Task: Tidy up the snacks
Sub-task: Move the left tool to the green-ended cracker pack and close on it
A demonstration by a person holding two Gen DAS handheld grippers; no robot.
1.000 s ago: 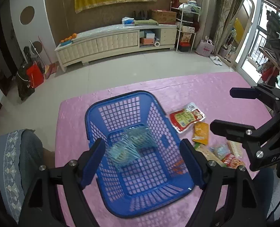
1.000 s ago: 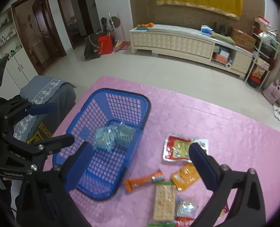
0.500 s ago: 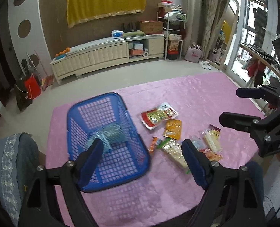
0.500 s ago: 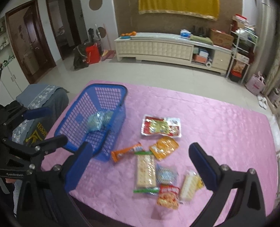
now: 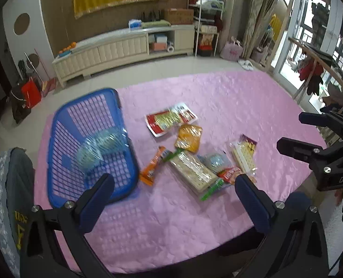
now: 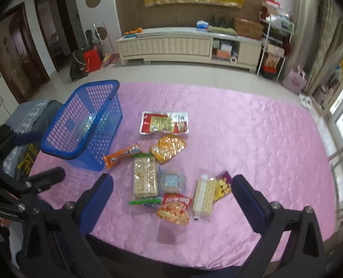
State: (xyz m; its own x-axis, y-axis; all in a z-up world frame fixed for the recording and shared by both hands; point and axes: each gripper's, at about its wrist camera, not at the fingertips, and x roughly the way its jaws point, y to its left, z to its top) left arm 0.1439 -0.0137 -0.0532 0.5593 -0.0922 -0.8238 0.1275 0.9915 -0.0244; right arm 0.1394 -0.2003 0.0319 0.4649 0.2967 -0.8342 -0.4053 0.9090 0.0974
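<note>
Snacks (image 6: 166,169) lie beside the blue basket (image 5: 62,127), which holds 1 pale, perhaps blue, packet (image 5: 99,148), both grippers (image 5: 173,183) (image 6: 171,183) spread wide, the left's jaws just widened, empty.

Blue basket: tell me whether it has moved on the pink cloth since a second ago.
Cannot tell. The blue basket keeps its place beside the orange bar; it sits further left in view only because the cameras pulled back.

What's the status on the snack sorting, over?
Left gripper open, jaws just widened, nothing between. Right gripper open, empty. One clear blue pack in blue basket; other snacks on pink cloth. Nothing in the way.
</note>
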